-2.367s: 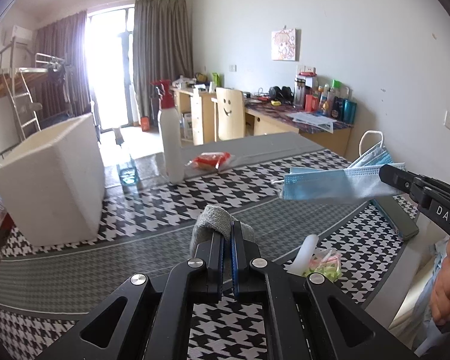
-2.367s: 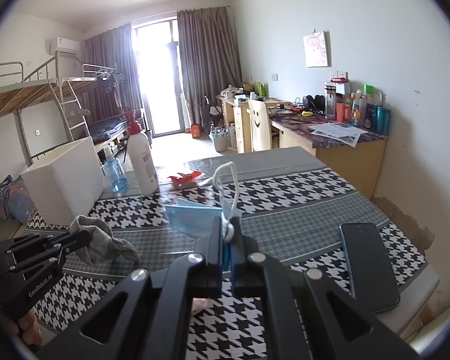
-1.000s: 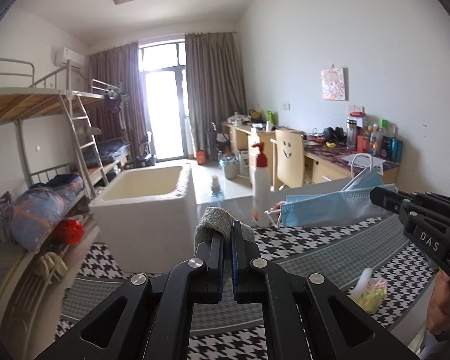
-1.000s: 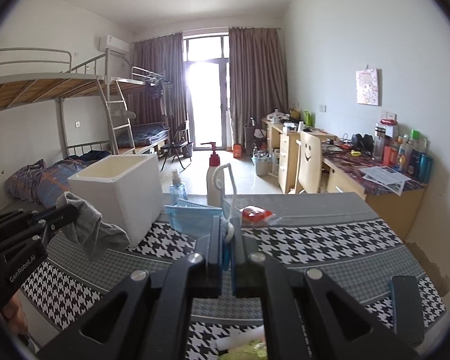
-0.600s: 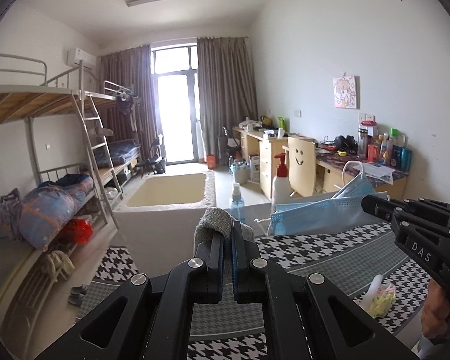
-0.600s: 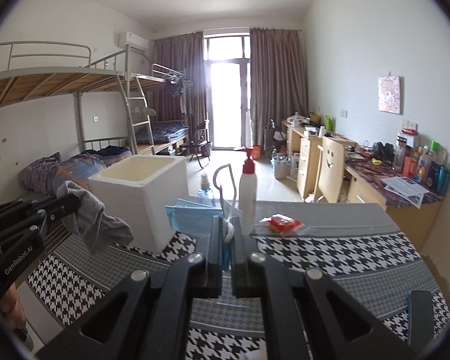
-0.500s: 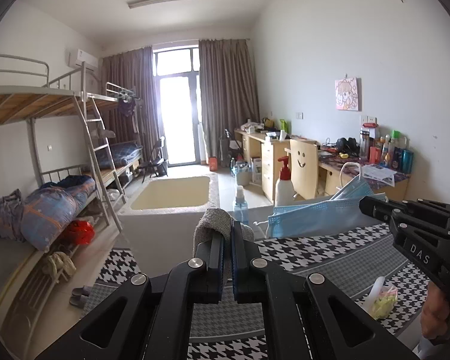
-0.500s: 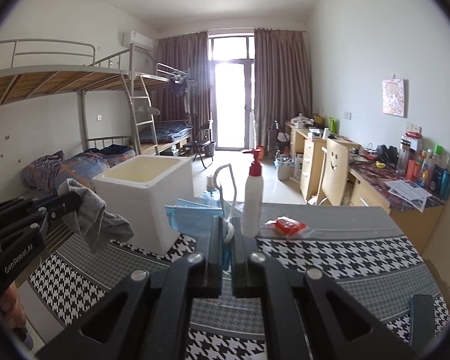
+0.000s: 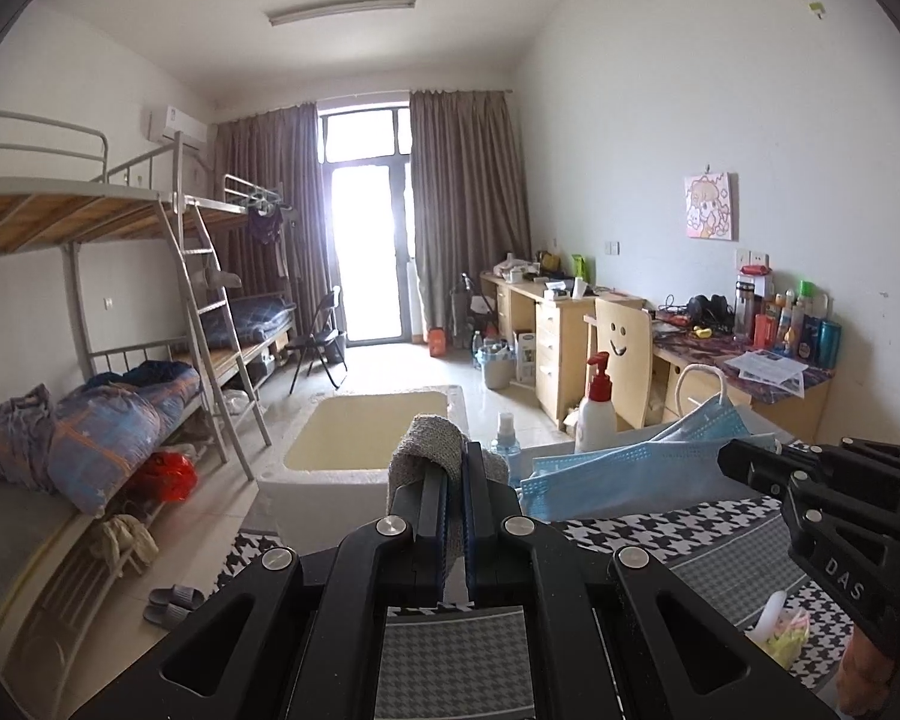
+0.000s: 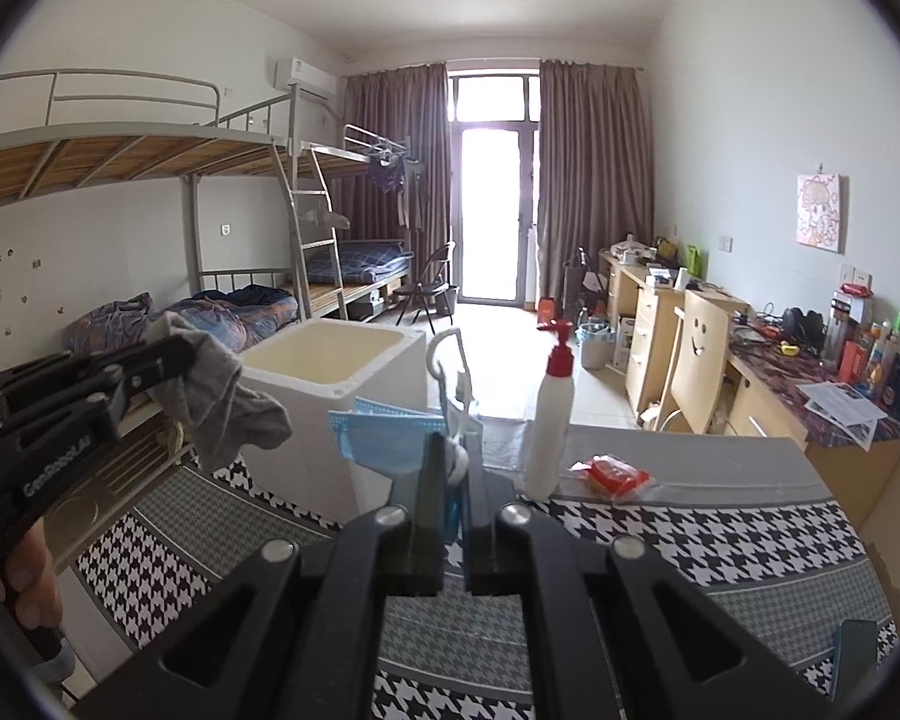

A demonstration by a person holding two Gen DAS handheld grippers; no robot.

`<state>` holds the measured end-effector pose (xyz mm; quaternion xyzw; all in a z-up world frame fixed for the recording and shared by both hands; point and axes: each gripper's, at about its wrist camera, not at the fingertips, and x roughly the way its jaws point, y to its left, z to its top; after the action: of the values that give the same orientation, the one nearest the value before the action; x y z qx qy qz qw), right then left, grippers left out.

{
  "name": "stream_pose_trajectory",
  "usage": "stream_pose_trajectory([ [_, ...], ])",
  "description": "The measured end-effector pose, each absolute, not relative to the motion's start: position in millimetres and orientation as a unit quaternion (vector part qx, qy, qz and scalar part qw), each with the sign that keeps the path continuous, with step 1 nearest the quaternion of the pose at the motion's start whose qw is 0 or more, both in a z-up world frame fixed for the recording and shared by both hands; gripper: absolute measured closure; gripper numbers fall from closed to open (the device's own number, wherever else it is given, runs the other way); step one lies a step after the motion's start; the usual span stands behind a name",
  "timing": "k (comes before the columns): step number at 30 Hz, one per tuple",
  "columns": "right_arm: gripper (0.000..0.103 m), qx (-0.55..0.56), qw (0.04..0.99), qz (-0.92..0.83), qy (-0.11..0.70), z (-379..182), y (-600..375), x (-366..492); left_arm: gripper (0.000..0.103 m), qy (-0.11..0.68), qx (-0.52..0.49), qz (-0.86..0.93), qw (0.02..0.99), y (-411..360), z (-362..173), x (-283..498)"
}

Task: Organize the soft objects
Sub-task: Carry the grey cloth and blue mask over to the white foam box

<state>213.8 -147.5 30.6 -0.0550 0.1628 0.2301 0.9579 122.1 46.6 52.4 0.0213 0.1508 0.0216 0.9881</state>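
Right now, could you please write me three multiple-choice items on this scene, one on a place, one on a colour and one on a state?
1. Where does the white pump bottle stand?
A. on the checked table, right of the foam box
B. inside the foam box
C. on the floor

2. What colour is the face mask?
A. black
B. light blue
C. pink

3. What is the state of the left hand-held gripper?
A. open and empty
B. shut on the grey sock
C. shut on the pump bottle

Answers:
1 A: its base rests on the tablecloth beside the box.
2 B: the pleated mask in the right hand-held gripper is light blue.
3 B: the sock hangs from its closed tips.
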Motion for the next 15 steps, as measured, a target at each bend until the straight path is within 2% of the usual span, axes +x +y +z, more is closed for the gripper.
stream_pose_trajectory([
  [15, 0.097, -0.058, 0.958, 0.226, 0.167, 38, -132, 237, 0.099, 0.156, 0.010, 0.018, 0.988, 68, 62, 159],
])
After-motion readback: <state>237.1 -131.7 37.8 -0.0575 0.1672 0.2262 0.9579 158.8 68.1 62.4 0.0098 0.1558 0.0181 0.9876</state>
